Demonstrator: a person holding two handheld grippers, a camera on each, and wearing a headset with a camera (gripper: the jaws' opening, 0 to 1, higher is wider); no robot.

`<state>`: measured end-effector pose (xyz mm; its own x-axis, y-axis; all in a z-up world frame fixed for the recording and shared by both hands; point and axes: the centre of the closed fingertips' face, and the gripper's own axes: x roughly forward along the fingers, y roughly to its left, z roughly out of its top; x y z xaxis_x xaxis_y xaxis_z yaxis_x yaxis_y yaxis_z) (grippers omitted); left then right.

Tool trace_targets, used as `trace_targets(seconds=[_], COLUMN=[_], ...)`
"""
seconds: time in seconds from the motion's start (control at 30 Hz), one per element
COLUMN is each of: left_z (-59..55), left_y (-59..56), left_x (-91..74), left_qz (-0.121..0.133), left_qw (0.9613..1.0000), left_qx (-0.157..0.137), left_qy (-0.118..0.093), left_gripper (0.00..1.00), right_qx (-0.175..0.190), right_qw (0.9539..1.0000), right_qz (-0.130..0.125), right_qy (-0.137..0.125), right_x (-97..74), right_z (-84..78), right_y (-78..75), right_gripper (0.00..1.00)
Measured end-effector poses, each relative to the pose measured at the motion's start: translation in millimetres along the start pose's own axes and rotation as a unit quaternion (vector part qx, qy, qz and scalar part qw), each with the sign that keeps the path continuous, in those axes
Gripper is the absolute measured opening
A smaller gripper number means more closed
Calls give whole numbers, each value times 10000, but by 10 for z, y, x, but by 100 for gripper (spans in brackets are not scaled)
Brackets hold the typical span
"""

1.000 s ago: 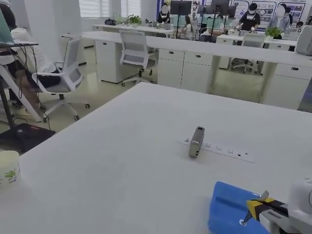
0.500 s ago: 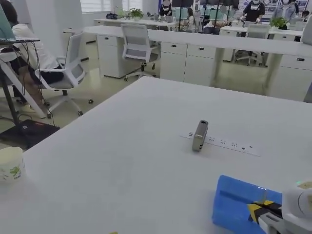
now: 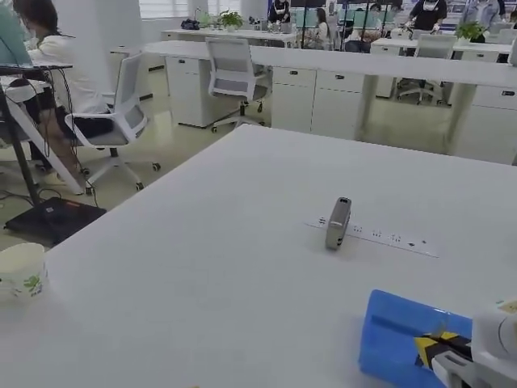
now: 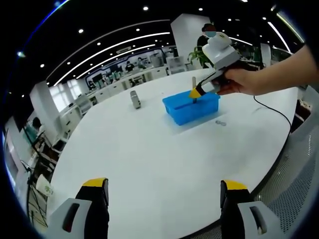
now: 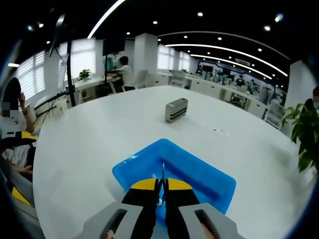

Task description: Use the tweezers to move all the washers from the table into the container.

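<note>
At five o'clock in the head view, the frame edge cuts off the right hand-held gripper [image 3: 435,349] and the blue container [image 3: 396,327]. The tweezers [image 5: 162,175] are too thin to show any washer. The specks [image 4: 220,122] on the worktop [image 4: 149,149] are too small to identify.

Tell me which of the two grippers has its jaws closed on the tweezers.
The right gripper, held over the blue container: its jaws are pinched together on the tweezers, whereas the left gripper has its jaws wide apart with nothing between them.
</note>
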<state>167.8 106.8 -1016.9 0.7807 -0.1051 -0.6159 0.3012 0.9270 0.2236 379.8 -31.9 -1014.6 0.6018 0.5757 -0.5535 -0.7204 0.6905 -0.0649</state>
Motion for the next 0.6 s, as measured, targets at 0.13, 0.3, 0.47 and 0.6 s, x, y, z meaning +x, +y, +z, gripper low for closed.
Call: trace_targets(seconds=[0.13, 0.3, 0.47, 0.6], left_z=[-3, -12, -10, -4], left_y=[-4, -12, -13, -2], left_x=[2, 8, 4, 0], left_qz=[-10, -26, -33, -5], left_qw=[10000, 10000, 10000, 10000], left_qx=[11, 35, 28, 16], left_qy=[14, 47, 47, 25], left_gripper=[95, 95, 95, 95], right_qx=[-50, -109, -44, 193], right_qw=[10000, 9999, 9999, 9997], right_qz=[-23, -25, -100, -131], right_qy=[-14, -39, -36, -46], right_x=[15, 6, -4, -19], right_z=[7, -2, -6, -4], right_y=[-17, -6, -24, -35], right_gripper=[1, 1, 1, 2])
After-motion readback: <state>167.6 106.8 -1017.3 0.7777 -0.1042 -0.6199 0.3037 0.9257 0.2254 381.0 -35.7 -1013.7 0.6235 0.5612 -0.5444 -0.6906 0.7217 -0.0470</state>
